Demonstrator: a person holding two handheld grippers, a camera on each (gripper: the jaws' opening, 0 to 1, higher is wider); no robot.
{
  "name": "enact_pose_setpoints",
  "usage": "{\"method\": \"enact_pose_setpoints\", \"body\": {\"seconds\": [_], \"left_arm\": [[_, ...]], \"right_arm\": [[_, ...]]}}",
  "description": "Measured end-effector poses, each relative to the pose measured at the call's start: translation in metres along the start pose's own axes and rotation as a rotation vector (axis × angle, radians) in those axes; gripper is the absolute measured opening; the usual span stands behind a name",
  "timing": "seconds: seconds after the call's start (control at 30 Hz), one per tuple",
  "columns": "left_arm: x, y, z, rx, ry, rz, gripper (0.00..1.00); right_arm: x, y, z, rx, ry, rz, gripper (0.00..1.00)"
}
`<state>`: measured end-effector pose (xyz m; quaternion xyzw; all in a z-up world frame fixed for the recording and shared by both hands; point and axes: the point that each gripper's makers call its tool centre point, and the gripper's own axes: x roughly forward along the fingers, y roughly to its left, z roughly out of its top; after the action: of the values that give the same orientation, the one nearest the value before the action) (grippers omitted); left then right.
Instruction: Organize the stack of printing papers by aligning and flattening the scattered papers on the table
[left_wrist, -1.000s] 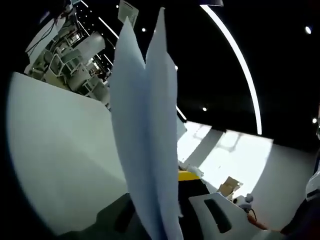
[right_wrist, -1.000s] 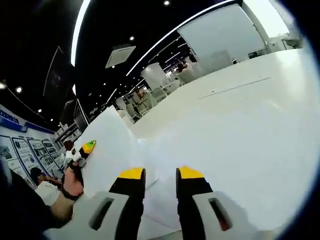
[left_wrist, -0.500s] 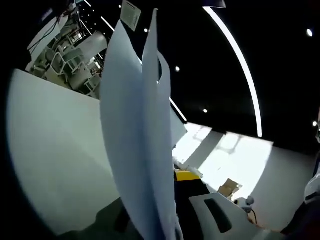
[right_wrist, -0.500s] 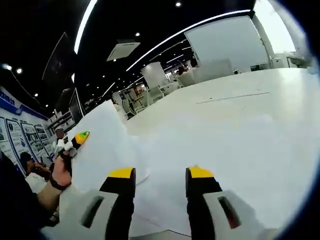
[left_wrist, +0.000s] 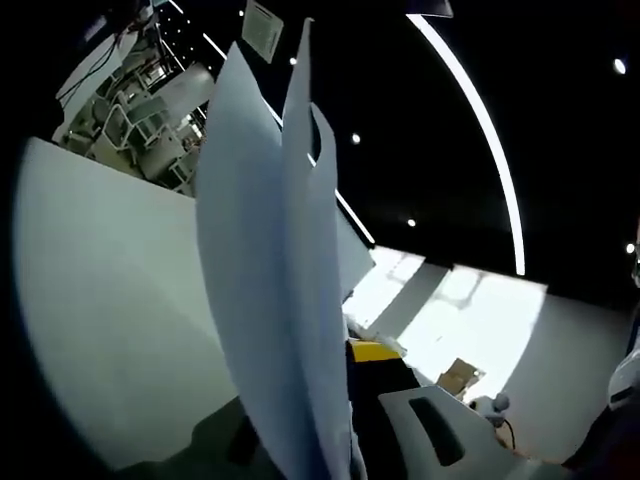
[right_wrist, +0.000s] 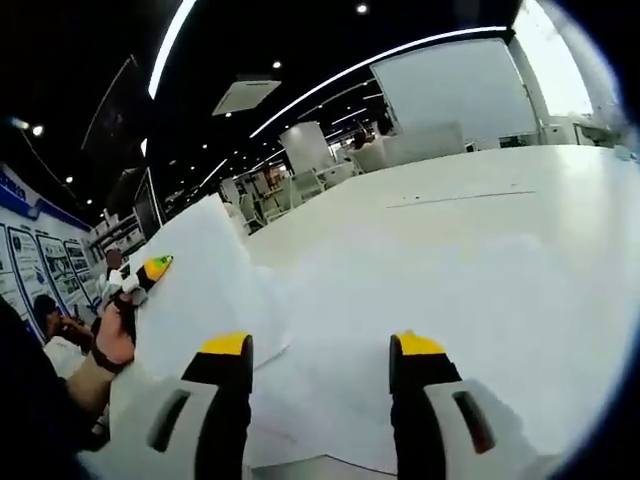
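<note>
Left gripper (left_wrist: 335, 400) clamped on upright paper sheets (left_wrist: 270, 280) centre frame, and in the right gripper view the right gripper (right_wrist: 322, 350) hangs jaws apart over the papers (right_wrist: 400, 290) on the white table (right_wrist: 480, 190).

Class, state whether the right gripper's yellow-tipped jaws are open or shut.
Open: the right gripper shows two yellow-tipped jaws standing apart, with white paper sheets visible between them.
</note>
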<state>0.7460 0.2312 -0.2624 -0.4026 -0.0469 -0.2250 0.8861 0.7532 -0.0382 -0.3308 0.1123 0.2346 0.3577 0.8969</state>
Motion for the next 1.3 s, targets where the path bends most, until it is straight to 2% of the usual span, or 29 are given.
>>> {"method": "enact_pose_setpoints", "body": {"seconds": [0.23,0.4,0.6,1.3], "left_arm": [[0.000,0.000,0.000,-0.001,-0.001,0.000,0.07],[0.000,0.000,0.000,-0.002,-0.004,0.001,0.07],[-0.001,0.000,0.000,-0.003,-0.005,0.002,0.07],[-0.002,0.000,0.000,-0.003,-0.006,0.004,0.07]], "right_arm": [[-0.002,-0.004,0.003,-0.027,-0.019,-0.020,0.58],[-0.004,-0.004,0.003,-0.025,-0.025,-0.033,0.69],[-0.008,-0.006,0.003,-0.030,-0.040,-0.056,0.75],[-0.018,-0.021,0.003,-0.126,-0.030,-0.146,0.79]]}}
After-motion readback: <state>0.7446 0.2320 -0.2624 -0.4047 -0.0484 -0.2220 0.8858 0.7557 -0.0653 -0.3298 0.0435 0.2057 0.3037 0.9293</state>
